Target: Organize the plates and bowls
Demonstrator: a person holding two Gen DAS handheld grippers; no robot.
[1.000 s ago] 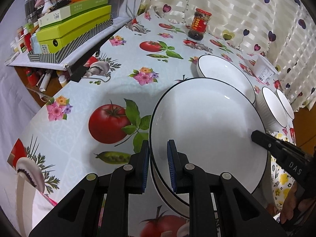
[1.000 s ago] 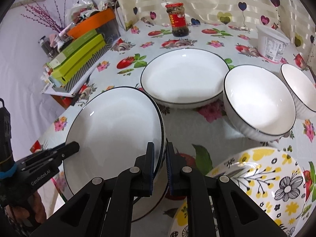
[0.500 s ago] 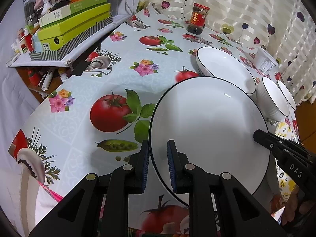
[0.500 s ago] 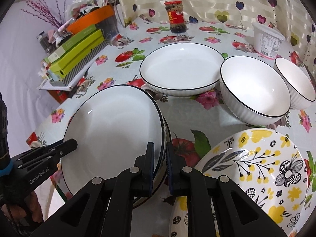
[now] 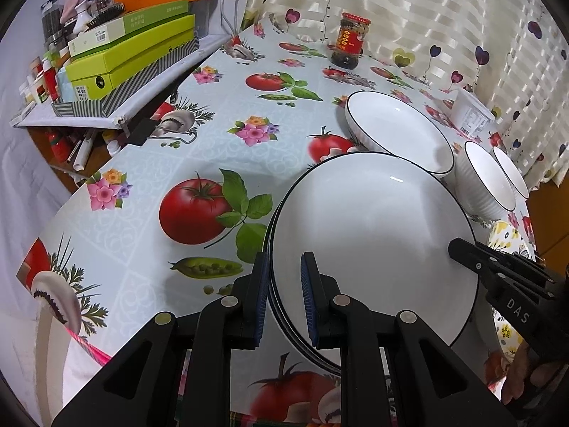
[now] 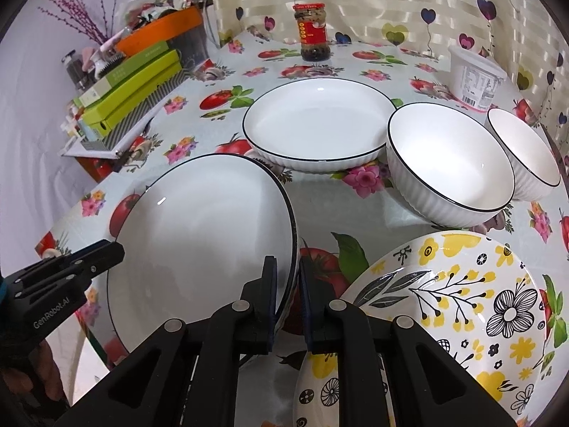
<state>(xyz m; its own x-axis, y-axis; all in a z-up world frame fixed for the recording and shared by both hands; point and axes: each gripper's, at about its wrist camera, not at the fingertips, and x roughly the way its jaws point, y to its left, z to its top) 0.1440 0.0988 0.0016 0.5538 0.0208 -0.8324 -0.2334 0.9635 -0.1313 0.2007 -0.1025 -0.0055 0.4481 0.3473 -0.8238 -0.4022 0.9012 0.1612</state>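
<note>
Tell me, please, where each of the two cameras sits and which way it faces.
Left wrist: on the left gripper, angled down across the floral tablecloth toward the curtain; its jaws clamp the white plate's left rim; a fingertip shows bottom right.
Right wrist: on the right gripper, angled down likewise; its jaws clamp the opposite rim.
Shared: that plate, the sauce jar, the shallow white bowl, each other's gripper.

"DAS" in white on the black right gripper [image 5: 458, 249] body, right edge of the left wrist view. "GenRobot.AI" in white on the black left gripper [image 6: 117, 249] body, lower left of the right wrist view. Jar [image 6: 313, 32] label and white tub [image 6: 474, 78] label print: too small to read.
</note>
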